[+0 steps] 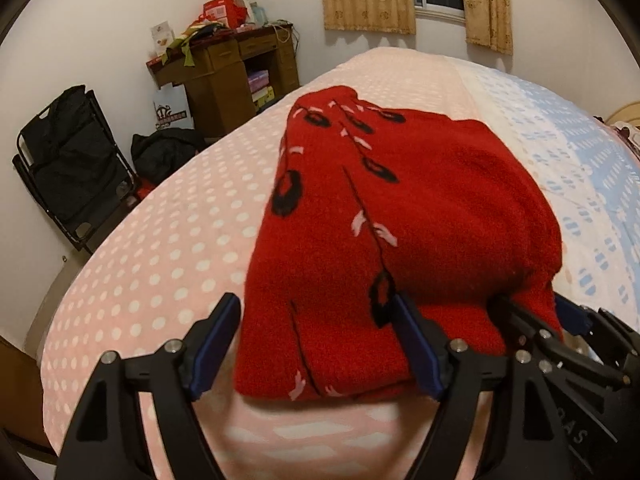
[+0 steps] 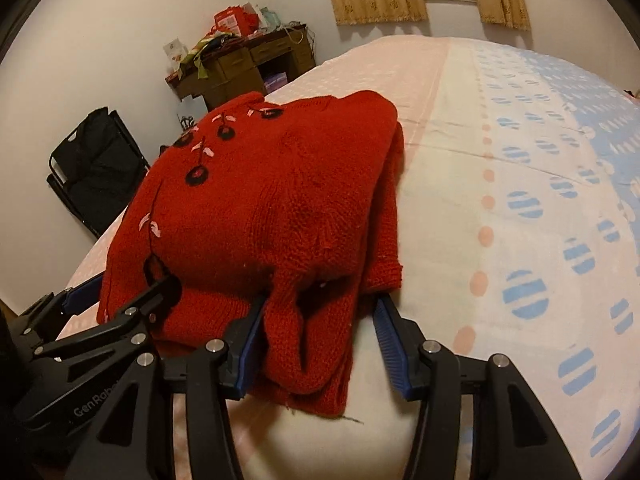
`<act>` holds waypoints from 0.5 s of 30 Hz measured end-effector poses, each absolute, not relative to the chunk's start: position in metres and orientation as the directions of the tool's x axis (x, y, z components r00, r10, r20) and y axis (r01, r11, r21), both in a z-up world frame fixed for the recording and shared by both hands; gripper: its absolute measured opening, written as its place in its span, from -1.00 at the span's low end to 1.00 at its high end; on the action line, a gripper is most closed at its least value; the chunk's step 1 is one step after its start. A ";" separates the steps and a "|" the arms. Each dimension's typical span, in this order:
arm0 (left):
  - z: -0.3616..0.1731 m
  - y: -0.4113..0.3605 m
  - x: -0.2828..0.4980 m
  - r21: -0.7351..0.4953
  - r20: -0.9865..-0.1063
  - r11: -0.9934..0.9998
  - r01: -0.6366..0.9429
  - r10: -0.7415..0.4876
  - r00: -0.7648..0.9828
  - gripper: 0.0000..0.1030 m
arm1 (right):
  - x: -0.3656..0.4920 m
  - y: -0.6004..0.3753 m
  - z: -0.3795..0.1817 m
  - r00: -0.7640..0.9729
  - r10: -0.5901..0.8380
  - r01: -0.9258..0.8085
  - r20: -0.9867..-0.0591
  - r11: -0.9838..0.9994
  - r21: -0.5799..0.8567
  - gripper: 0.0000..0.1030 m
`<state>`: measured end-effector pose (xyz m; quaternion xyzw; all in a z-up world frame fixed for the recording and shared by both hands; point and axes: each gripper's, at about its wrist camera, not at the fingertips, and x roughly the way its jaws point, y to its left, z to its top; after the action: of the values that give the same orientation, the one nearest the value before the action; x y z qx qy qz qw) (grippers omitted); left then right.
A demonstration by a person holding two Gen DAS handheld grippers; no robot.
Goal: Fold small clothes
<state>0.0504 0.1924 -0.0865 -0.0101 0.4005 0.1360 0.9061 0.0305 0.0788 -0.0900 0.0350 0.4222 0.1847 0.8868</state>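
A folded red sweater [image 1: 384,232] lies heaped on the bed [image 1: 160,264], blocking the middle. To the sweater's left, bare pink dotted sheet runs open to the bed's edge; to its right, white and blue sheet [image 2: 520,208] lies open, crossed only by a low crease. Both hand-held grippers crowd the sweater's near edge: the left hand-held gripper [image 1: 316,340] and right hand-held gripper [image 2: 320,344] stand side by side, each spread wide around the knit, leaving little gap between them.
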 end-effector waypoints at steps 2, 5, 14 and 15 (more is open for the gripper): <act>-0.088 0.198 0.052 0.085 -0.730 0.957 -0.276 0.248 0.637 0.88 | 0.028 0.080 -0.090 0.584 0.352 -0.299 -0.731 0.931 0.209 0.03; -0.088 0.206 0.049 0.013 -0.748 0.959 -0.283 0.197 0.634 0.88 | 0.024 0.081 -0.089 0.594 0.349 -0.299 -0.725 0.932 0.204 0.07; -0.068 0.199 0.008 0.053 -0.725 0.969 -0.241 0.204 0.659 0.86 | -0.001 0.045 -0.074 0.502 0.475 -0.159 -0.723 0.872 0.462 0.20; -0.067 0.199 0.004 0.050 -0.729 0.970 -0.239 0.199 0.655 0.86 | -0.006 0.042 -0.074 0.496 0.484 -0.146 -0.721 0.865 0.480 0.23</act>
<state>0.0043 0.1993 -0.0673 -0.0252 0.3974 0.1205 0.9093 -0.0057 0.0418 -0.0740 0.1813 0.4660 0.1860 0.8458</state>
